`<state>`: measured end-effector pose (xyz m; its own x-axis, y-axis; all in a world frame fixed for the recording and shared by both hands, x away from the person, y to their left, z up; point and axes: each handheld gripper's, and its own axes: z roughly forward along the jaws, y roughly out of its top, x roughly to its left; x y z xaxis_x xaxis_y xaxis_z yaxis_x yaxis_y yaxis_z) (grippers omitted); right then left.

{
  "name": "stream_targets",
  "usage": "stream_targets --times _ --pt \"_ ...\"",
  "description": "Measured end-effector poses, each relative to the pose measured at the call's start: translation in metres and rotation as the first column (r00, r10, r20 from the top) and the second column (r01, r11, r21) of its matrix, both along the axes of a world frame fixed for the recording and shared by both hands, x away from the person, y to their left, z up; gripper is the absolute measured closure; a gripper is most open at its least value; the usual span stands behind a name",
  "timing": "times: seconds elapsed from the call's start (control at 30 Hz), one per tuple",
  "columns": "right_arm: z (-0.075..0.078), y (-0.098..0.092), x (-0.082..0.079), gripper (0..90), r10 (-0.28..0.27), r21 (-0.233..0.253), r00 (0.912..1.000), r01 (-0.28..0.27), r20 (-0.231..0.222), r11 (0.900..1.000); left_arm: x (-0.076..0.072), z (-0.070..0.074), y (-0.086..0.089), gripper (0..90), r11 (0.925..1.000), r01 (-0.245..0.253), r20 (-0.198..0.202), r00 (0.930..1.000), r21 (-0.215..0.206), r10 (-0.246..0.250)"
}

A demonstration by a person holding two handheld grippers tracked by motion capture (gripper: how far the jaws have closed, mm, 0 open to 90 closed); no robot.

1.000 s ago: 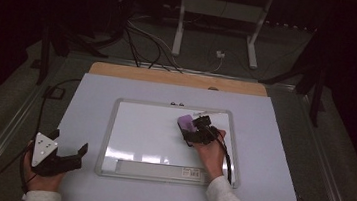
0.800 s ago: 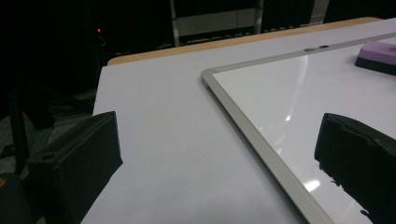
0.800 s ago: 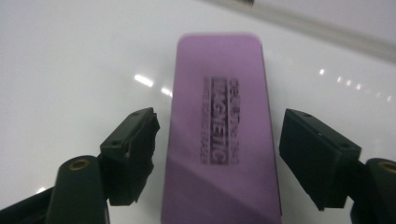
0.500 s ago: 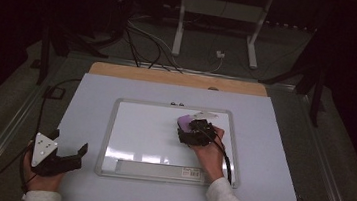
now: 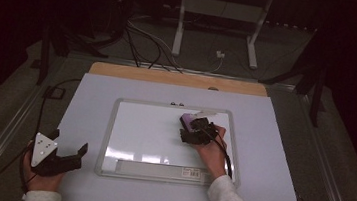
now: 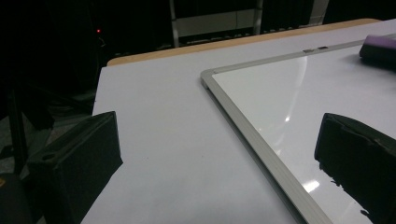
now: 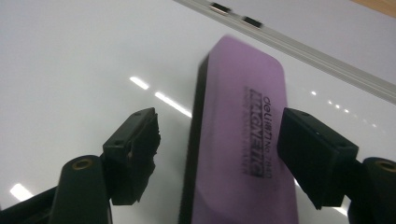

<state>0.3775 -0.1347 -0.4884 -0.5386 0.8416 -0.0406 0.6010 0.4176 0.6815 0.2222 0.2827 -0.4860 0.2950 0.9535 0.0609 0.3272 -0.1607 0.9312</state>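
Left gripper (image 5: pixel 72 157): it is held in the person's left hand (image 5: pixel 40 179) at the near left corner of the table. The jaws stand wide apart with nothing between them. In the left gripper view one jaw is over the white sheet and the other over the near edge of the whiteboard.

White sheet (image 5: pixel 84 116): it covers most of the table top. The whiteboard lies flat on it.

Whiteboard (image 5: pixel 138 131): white surface with a silver frame, in the middle of the table. A grey tray runs along its near edge. Light is reflected on the surface.

Right hand (image 5: pixel 211 151): it rests over the right part of the whiteboard and holds the right gripper.

Right gripper (image 5: pixel 191 132): it points away from the person. In the right gripper view the jaws are open, one on each side of the eraser; the right jaw is at its edge, the left jaw is apart from it.

Eraser (image 7: pixel 243 140): purple top with black print, dark underside. It lies flat on the whiteboard, in the far right part, near the far frame.

Wooden edge (image 5: pixel 178 79): a strip of the table top behind the white sheet.

Floor behind: dark, with cables (image 5: pixel 145 41) and a metal stand (image 5: pixel 220 19).
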Motion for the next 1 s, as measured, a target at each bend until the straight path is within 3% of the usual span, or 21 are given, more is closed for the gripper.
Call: stream_targets --times 0.07,0.13,0.33,0.47,0.6,0.77,1.0 --pt "-0.001 -0.004 0.003 31.4 -0.018 -0.003 0.9998 0.018 -0.009 1.0 0.0 0.0 0.0 1.3 1.0 0.0 0.0 1.0 0.001 0.0" --pt "-0.001 -0.006 0.003 40.1 -0.042 -0.025 0.9991 0.042 -0.005 0.999 0.001 0.0 0.0 1.3 1.0 0.0 -0.002 1.0 0.001 0.0" --pt "0.002 -0.009 0.001 62.3 -0.085 -0.027 0.996 0.086 0.027 0.996 0.001 -0.001 0.0 1.3 1.0 0.0 -0.003 1.0 0.002 0.0" --pt "0.008 -0.012 -0.003 63.3 -0.09 -0.031 0.995 0.091 0.042 0.995 0.0 0.0 0.0 1.3 1.0 -0.001 -0.001 1.0 0.002 0.001" --pt "0.013 -0.023 -0.007 63.2 -0.14 0.014 0.9898 0.139 0.027 0.99 0.001 0.0 0.0 1.3 1.0 0.0 -0.002 1.0 0.002 0.0" --pt "0.017 -0.038 -0.014 63.1 -0.169 0.031 0.9853 0.168 0.028 0.985 0.001 0.0 -0.001 1.3 1.0 0.003 -0.003 1.0 0.006 -0.003" --pt "0.023 -0.056 -0.032 63.0 -0.19 0.02 0.9807 0.19 0.044 0.982 0.001 0.0 -0.002 1.3 1.0 0.004 0.001 1.0 0.007 -0.004"
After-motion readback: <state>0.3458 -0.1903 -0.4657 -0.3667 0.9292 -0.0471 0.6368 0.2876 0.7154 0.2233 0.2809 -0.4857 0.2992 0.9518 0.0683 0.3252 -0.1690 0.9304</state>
